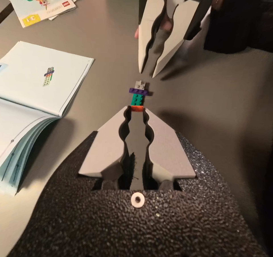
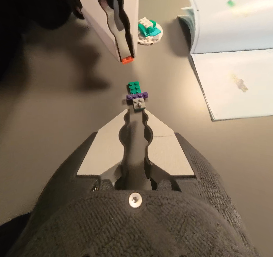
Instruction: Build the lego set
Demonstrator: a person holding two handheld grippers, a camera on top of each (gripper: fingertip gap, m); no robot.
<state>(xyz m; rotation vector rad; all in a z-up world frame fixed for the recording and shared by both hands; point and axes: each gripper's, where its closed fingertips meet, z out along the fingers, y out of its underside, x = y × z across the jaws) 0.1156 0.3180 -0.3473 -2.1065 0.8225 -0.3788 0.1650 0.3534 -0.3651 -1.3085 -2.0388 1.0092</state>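
The lego assembly [image 1: 138, 94] lies flat on the brown table [image 1: 206, 102], a short stack with a green plate [image 1: 137, 100], a purple bar [image 1: 138, 90] crossing it and a small grey piece [image 1: 140, 84] at one end. Going left to right in the left wrist view: an open instruction booklet [image 1: 44, 78] sits at the left with more leaflets [image 1: 39, 0] far left beyond it, then the assembly in the middle, then dark shadow at the right. The left gripper [image 1: 137, 108] has its jaws narrowed onto an orange brick [image 1: 137, 108], pinched at the very tips. The right wrist view shows that brick raised clear of the table and a little apart from the green end, not yet joined. The assembly's long axis runs straight along the line between the two tools: green end toward the left gripper, grey end toward the right gripper [image 2: 135, 111]. The right gripper's jaws stand slightly parted and empty, tips just beside the grey piece; whether they touch it I cannot tell. Beyond the left tool in the right wrist view sits a white round dish [image 2: 158, 36] of teal and white bricks. The coming move looks like pressing the orange brick down by the green end, which needs the brick's studs lined up with that axis while the right gripper, nearer the grey end, steadies the stack against sliding.
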